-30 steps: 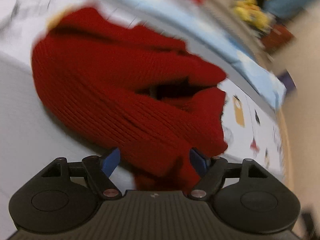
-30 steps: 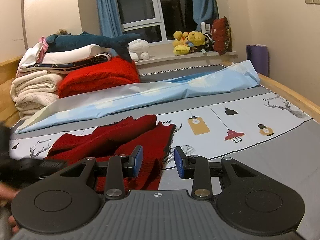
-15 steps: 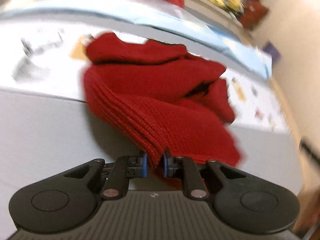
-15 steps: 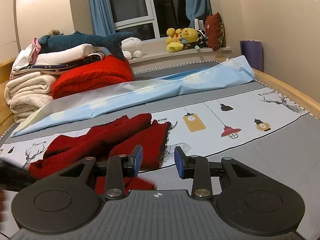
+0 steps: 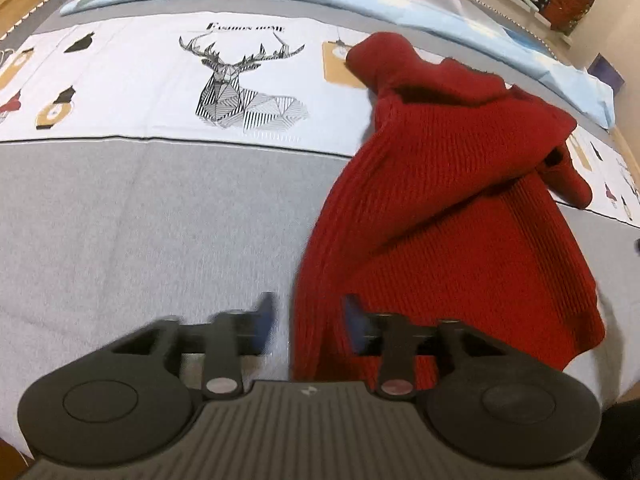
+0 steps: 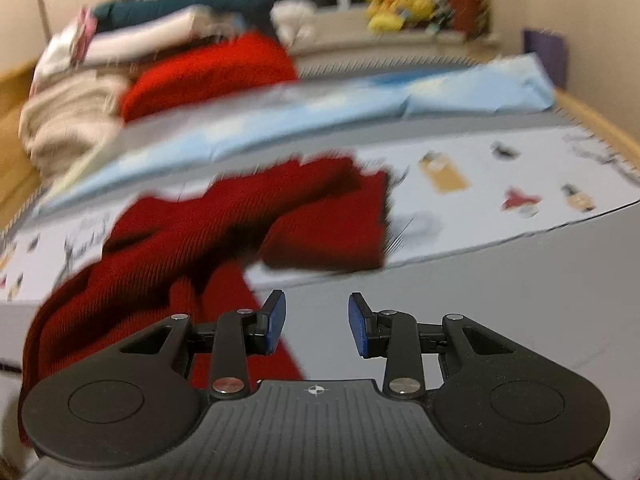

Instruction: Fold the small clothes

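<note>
Bedroom scene, shown by two wrist cameras: a bed covered with a grey and white printed bedsheet carrying a black line-drawn deer print and small lamp motifs. A red ribbed knit sweater is laid crumpled on the sheet, spread from about 12 o'clock to 4 o'clock in the left wrist view, with one sleeve end reaching toward 12 o'clock and its near hem running down under the gripper body at 6 o'clock. The left gripper is seen with its blue pads blurred; its jaws are opening, the sweater's hem edge lies between them, and the pads are not pressed on it. In the right wrist view the same sweater is seen from 9 o'clock to the centre, heavily blurred. The right gripper is held with its jaws apart and nothing between them, only grey sheet behind; the sweater's edge passes just beside its left pad at 9 o'clock. A folded light blue sheet is stretched across the bed beyond the sweater. At 11 o'clock a stack of folded bedding with a red blanket is piled. Yellow plush toys are lined on the windowsill at 1 o'clock.
</note>
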`<state>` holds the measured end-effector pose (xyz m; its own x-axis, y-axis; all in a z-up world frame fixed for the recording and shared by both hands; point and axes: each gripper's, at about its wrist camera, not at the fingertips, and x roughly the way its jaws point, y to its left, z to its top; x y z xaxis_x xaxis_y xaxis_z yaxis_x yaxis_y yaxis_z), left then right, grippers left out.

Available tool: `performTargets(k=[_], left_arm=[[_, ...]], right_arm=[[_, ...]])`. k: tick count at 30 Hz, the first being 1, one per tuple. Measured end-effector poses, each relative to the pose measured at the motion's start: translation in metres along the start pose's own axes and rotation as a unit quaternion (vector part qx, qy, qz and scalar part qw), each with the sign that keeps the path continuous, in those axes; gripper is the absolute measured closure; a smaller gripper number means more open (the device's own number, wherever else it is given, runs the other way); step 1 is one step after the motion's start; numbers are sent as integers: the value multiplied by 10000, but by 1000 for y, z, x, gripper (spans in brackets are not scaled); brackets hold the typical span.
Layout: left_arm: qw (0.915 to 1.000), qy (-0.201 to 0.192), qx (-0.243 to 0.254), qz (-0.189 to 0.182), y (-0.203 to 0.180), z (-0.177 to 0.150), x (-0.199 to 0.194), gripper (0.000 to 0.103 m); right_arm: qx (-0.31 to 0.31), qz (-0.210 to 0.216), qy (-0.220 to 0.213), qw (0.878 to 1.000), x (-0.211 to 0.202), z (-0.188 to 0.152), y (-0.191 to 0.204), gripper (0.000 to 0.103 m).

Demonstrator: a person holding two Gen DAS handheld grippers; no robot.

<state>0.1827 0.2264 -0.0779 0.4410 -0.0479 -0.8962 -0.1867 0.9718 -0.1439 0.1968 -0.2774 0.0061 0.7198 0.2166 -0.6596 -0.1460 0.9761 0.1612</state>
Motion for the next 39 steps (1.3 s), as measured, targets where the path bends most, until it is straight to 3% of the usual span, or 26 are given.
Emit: performTargets(k=[4,9,12,14,15,18,21,23,26,28,29,32,34,36,37,39], left_arm=[[9994,286,176,105,-11,2,18,51],[9987,273,340,272,-18,6,29,53],[9987,220,332,316,-20,5,32,66],[9991,158,246,317,-20,7,34,80],[9993,120,189,311,-22,11,40,88],[9994,45,97,318,-29,15,41,91],[9998,-51,160,49,-44,16,38,92],[9993,-62,330,-191,-57,14,36,92],[9962,40,680,-550,-78,6,35,92],[9930,201,923,-714,-89,-1,35,92],[9921,310,1035,-641,-93,-5,36,92],[9889,633,1340,71,-94,-15,45,93],[9844,748,1510,515,-91,-18,49,93],[9852,773,1374,670,-85,-17,48,93],[9861,756,1325,653,-83,-16,47,93],[9877,767,1250,542,-83,-16,44,91]], right_arm=[[-281,0,598,9978,48,-2,22,67],[-497,-20,1278,9905,105,-15,44,67],[-631,-5,1549,9859,124,-25,49,67],[-791,-15,1511,9854,127,-26,54,79],[-804,56,1474,9858,126,-25,55,88],[-581,227,1251,9902,108,-14,40,93],[-147,212,597,9979,62,6,7,99],[133,139,300,9994,28,14,-17,100],[74,-293,48,9995,-21,10,-48,100],[-38,-697,263,9972,-39,-1,-70,100],[-144,-981,579,9934,-41,-12,-80,100],[-511,-1024,1593,9806,-31,-44,-92,99],[-811,-1057,1898,9727,-22,-58,-85,100],[-975,-697,1999,9725,-17,-63,-80,99],[-785,-456,1934,9769,-17,-59,-81,93],[-261,-290,1501,9879,-23,-43,-87,80]])
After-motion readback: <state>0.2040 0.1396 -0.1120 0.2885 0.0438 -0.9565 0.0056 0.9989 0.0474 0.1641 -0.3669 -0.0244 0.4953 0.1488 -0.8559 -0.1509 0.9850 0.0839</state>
